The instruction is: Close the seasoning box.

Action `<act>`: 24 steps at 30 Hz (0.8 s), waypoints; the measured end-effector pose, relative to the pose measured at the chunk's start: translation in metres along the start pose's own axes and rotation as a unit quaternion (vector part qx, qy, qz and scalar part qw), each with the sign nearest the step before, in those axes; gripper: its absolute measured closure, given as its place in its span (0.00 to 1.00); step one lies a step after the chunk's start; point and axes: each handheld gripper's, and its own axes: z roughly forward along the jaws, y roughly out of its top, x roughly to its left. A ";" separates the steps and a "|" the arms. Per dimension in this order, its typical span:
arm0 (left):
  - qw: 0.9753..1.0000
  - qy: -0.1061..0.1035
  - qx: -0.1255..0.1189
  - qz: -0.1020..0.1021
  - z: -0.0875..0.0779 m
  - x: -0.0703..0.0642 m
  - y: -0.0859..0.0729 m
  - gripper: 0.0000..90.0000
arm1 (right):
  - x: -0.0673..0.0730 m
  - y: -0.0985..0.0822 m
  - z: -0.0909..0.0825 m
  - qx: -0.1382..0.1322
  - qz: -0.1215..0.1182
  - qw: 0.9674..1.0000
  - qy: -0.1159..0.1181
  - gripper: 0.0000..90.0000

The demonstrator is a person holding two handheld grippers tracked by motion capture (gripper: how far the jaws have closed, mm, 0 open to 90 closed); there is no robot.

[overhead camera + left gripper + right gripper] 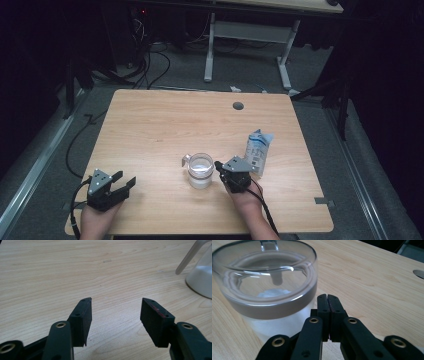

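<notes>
Clear glass mug with white powder inside stands mid-table, just left of the right gripper, whose jaws are pressed together, grasping nothing. Left gripper, well apart at the near-left corner, gapes empty. White-and-blue pouch: print too small to read

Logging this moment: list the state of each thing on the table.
Clear glass mug with handle: upright, uncovered, white contents at the bottom.
White-and-blue pouch: upright, top crumpled.
Left gripper: jaws open, nothing between.
Right gripper: jaws shut, empty, beside the mug.
</notes>
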 end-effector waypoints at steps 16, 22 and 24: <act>1.000 -0.001 0.001 0.002 0.000 -0.002 -0.002 0.47 | 0.009 -0.001 -0.010 -0.012 -0.003 1.000 0.010 1.00; 1.000 -0.001 0.003 0.001 0.000 -0.001 -0.002 0.47 | 0.017 -0.003 -0.014 -0.016 -0.007 1.000 0.019 1.00; 1.000 -0.001 0.005 0.004 -0.001 -0.001 -0.003 0.47 | 0.019 -0.004 -0.015 -0.017 -0.007 1.000 0.023 1.00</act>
